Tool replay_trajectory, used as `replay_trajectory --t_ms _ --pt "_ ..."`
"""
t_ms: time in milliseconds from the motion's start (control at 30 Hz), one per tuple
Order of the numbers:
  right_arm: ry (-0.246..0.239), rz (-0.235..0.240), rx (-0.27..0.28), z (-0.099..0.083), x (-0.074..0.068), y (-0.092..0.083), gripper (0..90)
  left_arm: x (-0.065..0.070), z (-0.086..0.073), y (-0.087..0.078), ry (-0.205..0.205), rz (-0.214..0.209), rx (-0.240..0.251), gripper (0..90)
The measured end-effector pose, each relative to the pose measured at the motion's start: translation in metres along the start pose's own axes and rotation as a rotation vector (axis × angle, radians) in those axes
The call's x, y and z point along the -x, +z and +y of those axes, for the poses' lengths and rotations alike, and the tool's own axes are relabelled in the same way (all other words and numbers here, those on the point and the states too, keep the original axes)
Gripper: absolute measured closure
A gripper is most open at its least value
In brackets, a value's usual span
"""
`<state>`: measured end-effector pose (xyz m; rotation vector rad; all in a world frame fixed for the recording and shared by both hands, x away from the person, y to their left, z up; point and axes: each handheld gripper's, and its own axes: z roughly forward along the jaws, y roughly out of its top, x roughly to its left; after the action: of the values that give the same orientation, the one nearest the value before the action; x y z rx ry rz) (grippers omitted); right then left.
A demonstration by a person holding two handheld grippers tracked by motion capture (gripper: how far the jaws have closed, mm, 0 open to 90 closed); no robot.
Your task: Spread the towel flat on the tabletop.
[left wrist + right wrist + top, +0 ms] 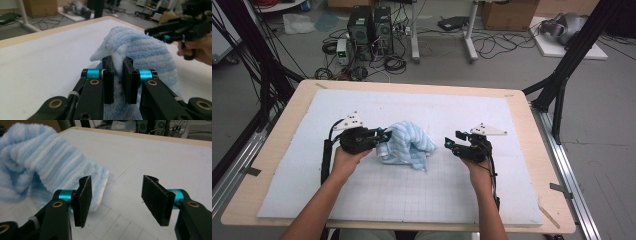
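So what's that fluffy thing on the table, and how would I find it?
Look at the wooden table with the big white mat. Near the mat's middle, between two black grippers, sits a bunched-up towel, pinched by the left gripper. It's the soft, fuzzy thing with light blue and white stripes.

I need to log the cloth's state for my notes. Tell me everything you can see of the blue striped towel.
The towel is fluffy terry cloth with light blue and white stripes. It sits bunched in a raised heap near the middle of the white mat, one edge trailing flat toward the right gripper, whose jaws stand open beside it without touching. The left gripper pinches a fold of it between its jaws, lifting that part into a peak.
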<state>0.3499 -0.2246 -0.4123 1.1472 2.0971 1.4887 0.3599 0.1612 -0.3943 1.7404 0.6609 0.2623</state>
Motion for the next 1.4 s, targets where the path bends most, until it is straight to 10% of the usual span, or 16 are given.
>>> replay_trajectory --t_ms 300,633,767,867,1400 --pt "-0.066 0.055 -0.116 -0.006 -0.018 0.026 51.3 -0.016 -0.013 -0.022 -0.126 0.186 0.097 80.4" --pt "-0.078 0.174 -0.189 -0.010 -0.051 0.077 33.6 -0.023 -0.022 -0.030 -0.098 0.241 0.031 79.5" --pt "-0.115 0.216 -0.259 -0.013 -0.056 0.090 62.9 -0.026 -0.025 -0.033 -0.095 0.250 0.003 79.1" --pt "-0.174 0.211 -0.248 -0.011 -0.059 0.085 85.5 -0.028 -0.027 -0.036 -0.094 0.261 -0.003 78.8" --pt "-0.294 0.206 -0.109 -0.033 -0.054 -0.007 86.3 -0.036 -0.050 -0.047 -0.156 0.294 -0.053 78.7"
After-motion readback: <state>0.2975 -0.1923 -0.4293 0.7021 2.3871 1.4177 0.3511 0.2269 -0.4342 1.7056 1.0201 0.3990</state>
